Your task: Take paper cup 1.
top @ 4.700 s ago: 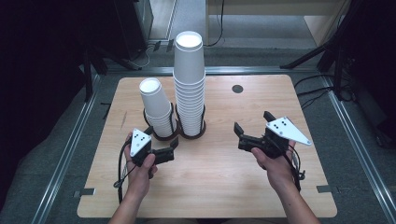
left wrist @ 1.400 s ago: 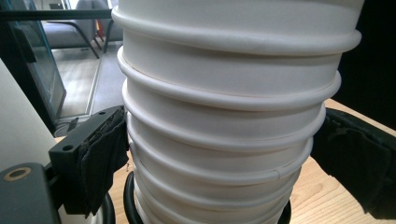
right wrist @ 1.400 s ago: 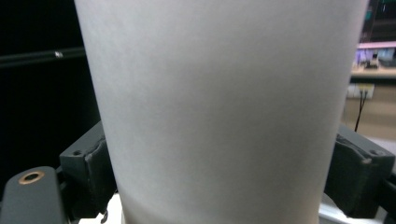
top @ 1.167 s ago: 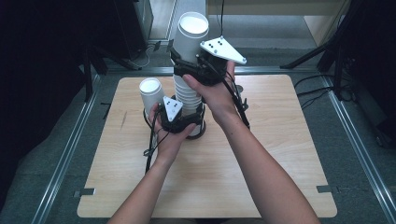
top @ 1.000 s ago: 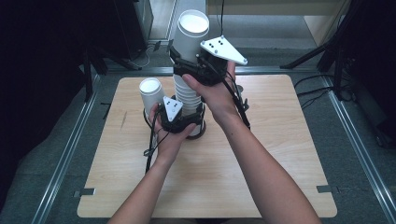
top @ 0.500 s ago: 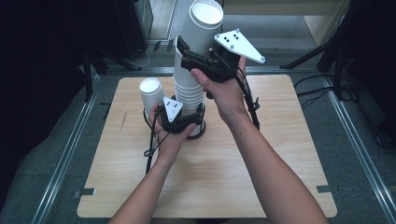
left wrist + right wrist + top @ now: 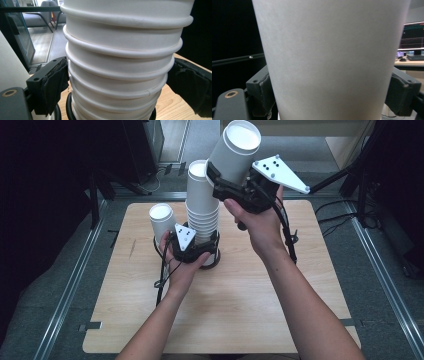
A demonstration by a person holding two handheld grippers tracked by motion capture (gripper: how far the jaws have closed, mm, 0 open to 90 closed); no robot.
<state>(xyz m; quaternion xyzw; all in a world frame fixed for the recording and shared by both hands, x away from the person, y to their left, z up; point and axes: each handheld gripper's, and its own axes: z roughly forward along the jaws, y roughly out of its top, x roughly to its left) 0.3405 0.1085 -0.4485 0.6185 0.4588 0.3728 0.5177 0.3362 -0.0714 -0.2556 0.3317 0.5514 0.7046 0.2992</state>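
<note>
Cup paper, light, thin-walled, crushable; top centre of high view, lifted clear and tilted. Right gripper jaws clamp its mid-wall, safest near rim. Left gripper jaws clamp tall cup stack low, centre frame.

**White cups, black grippers, pale wood**

The lifted cup, the tall stack and the short stack are seen in plain white. Both grippers are coloured black, each topped by a light grey plate with dark dots. The table is finished in light wood grain.
</note>
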